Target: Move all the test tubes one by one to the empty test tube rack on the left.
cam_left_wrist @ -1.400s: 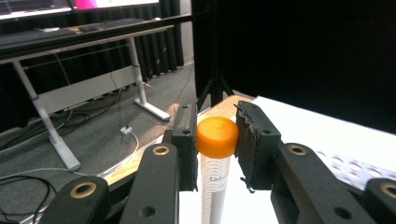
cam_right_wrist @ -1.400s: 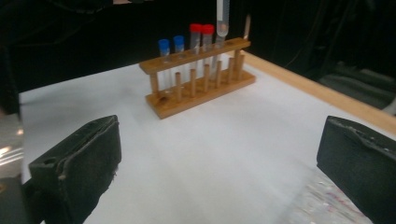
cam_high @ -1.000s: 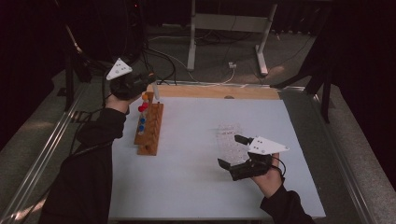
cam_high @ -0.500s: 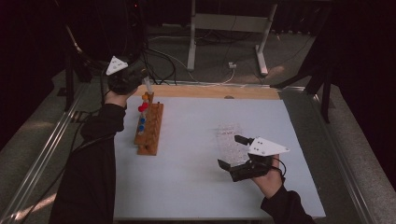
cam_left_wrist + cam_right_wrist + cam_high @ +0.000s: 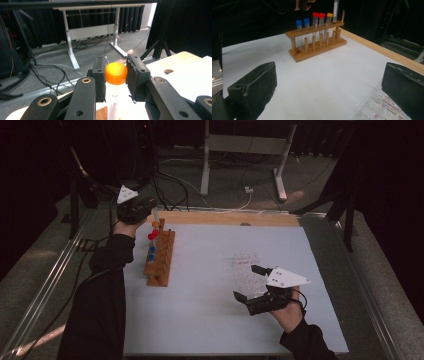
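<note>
My left gripper (image 5: 115,75) is shut on a clear tube with an orange cap (image 5: 115,73), the pads (image 5: 99,75) pressing just under the cap. In the high view this gripper (image 5: 150,212) holds the tube (image 5: 156,216) upright over the far end of the wooden rack (image 5: 161,254). The rack (image 5: 317,45) carries two blue-capped tubes (image 5: 299,23), two red-capped ones (image 5: 315,15) and an orange-capped one (image 5: 329,15). The held tube (image 5: 335,7) hangs just above the rack's last place. My right gripper (image 5: 247,282) rests open near the table's front right, nothing between its jaws (image 5: 329,86).
A clear plastic bag (image 5: 245,266) lies on the white table top (image 5: 210,320) beside the right gripper. A wooden strip (image 5: 225,218) edges the far side. Cables and a desk frame (image 5: 245,145) stand on the floor beyond.
My left hand has shifted a little and sunk with the orange-capped tube over the rack's far end. The right hand has kept still.
</note>
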The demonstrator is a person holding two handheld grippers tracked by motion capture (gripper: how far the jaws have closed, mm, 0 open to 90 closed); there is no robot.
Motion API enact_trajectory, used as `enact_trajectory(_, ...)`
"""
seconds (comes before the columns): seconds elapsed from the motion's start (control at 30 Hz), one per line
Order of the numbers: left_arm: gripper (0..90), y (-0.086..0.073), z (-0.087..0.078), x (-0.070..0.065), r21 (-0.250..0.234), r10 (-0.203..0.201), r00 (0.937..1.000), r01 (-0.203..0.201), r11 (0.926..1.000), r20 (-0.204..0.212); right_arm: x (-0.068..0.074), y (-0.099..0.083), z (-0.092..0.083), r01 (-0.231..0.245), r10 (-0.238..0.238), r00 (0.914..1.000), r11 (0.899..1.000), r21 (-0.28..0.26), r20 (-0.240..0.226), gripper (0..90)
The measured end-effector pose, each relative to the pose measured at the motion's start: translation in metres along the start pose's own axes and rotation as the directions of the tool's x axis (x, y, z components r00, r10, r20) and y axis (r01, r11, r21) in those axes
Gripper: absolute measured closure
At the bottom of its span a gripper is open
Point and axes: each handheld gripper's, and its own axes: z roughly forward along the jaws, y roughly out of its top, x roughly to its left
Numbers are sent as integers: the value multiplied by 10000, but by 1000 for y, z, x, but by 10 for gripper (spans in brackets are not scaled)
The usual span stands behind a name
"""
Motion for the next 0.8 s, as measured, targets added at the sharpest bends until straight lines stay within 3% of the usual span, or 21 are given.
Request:
enact_trajectory(0.3, 714, -12, 5, 1, 485, -377, 9991, 368, 9981, 174, 0, 0, 1, 54, -54, 10000, 10000, 75, -28, 2)
enact_trajectory(0.37, 714, -16, 7, -1, 632, -262, 9996, 254, 9977, 113, 0, 0, 1, 53, -53, 10000, 10000, 81, -11, 2)
enact_trajectory(0.53, 714, -27, 10, 0, 830, -404, 9992, 400, 9957, 35, 1, 0, 0, 19, -19, 10000, 10000, 64, -23, 2)
enact_trajectory(0.8, 711, -31, 13, -1, 1070, -377, 9993, 369, 9936, 56, 0, 1, -1, 28, -28, 10000, 10000, 40, -48, 2)
